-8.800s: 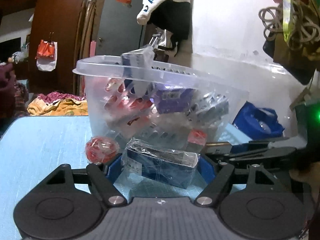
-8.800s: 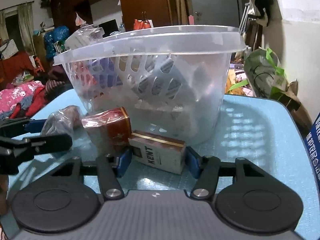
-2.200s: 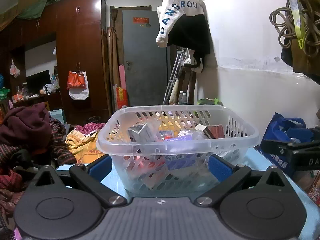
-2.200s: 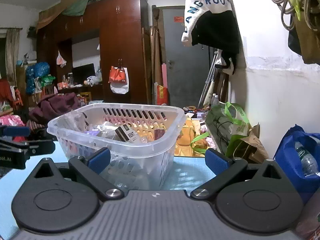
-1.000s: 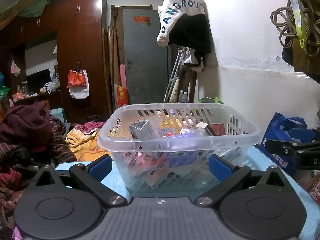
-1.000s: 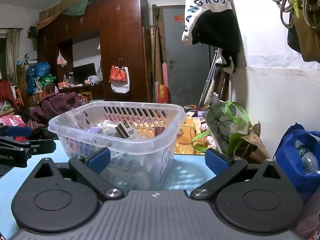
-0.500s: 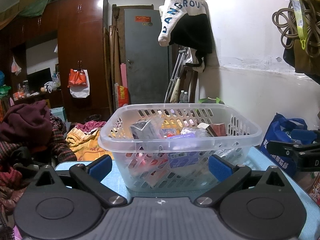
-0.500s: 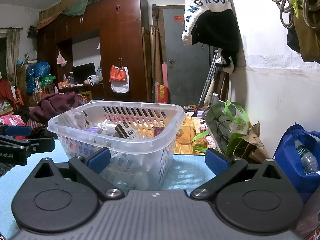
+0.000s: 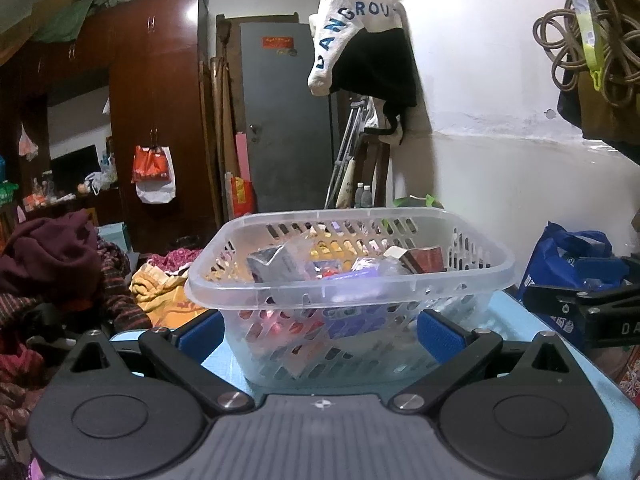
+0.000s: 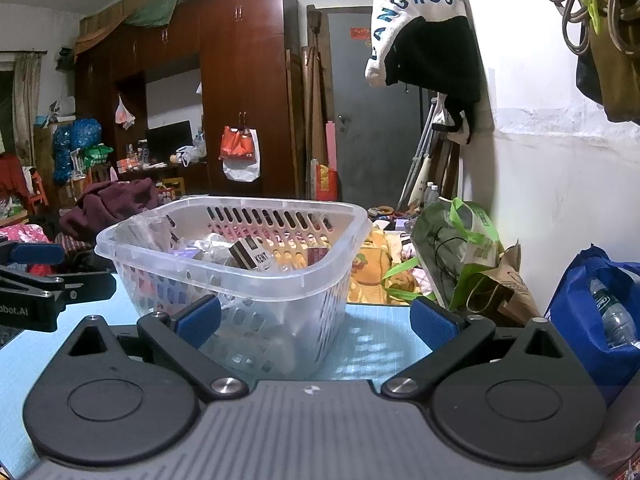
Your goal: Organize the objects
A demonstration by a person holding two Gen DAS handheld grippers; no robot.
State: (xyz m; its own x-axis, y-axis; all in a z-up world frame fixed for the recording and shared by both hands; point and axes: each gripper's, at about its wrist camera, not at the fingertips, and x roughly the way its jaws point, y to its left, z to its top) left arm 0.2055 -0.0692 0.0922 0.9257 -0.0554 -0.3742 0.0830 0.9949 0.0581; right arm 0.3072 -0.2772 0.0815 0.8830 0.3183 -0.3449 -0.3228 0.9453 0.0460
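Observation:
A clear plastic basket (image 9: 348,292) stands on the light blue table (image 9: 532,328) and holds several small packets and boxes. It also shows in the right wrist view (image 10: 224,268), with a Kent box (image 10: 252,254) inside. My left gripper (image 9: 318,330) is open and empty, held back from the basket's near side. My right gripper (image 10: 316,318) is open and empty, near the basket's right corner. Each gripper shows at the edge of the other's view: the right one (image 9: 580,308) and the left one (image 10: 48,280).
A blue bag (image 10: 600,304) with a bottle sits at the table's right edge. A green bag (image 10: 460,256) and piled clothes (image 9: 52,264) lie beyond the table. A white wall (image 9: 500,120) runs along the right side.
Both grippers held packets by the basket several seconds ago; now they are empty and drawn back. In the last second the views shift only slightly.

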